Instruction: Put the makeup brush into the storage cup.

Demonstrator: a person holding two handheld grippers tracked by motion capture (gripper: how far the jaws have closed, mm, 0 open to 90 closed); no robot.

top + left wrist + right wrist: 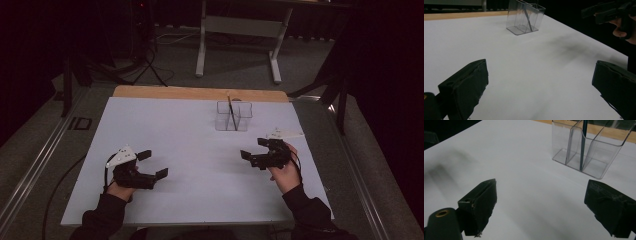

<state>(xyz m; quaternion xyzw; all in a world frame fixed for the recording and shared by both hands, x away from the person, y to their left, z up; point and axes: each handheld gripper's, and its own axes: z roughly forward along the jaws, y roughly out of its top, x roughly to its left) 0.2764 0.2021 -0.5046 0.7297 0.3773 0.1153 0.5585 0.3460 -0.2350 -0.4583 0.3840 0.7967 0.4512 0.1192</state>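
High view shows our left claw (152,164) and right claw (254,147) both wide open and empty, with the clear holder (234,116) and its pen (231,113) farther up the white surface (165,130), so a clumsy reach might tip it.

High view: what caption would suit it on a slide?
Two open claws, left and right, rest apart on a white table before a clear pen holder.
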